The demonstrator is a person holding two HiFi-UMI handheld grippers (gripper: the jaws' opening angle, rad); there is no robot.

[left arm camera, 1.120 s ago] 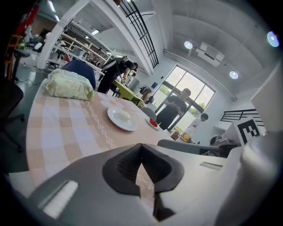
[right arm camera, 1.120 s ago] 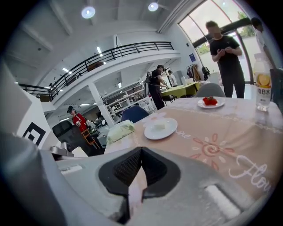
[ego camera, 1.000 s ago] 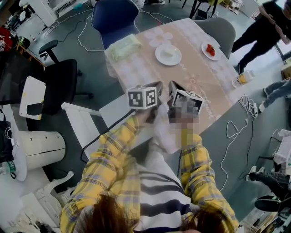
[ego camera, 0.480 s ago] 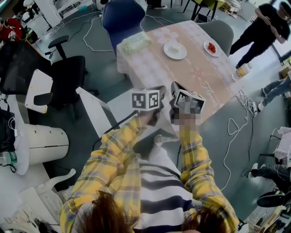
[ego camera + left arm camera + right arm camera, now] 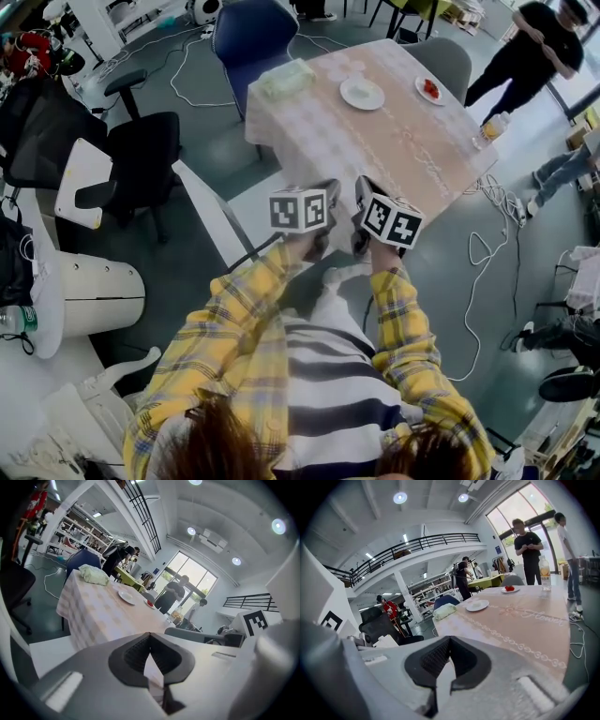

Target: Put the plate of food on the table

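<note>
Table (image 5: pixel 375 150), small plate (image 5: pixel 430 89), food indistinct.

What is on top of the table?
A white plate, a small plate of red food, a pale green bundle and a bottle. Anything under the bundle cannot be seen.

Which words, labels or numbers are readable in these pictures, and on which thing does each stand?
"Flower": cursive print on the pink patterned tablecloth.
Label on the clear plastic bottle: too small to read.
The white cubes with black square markers: patterns only, no letters.
</note>
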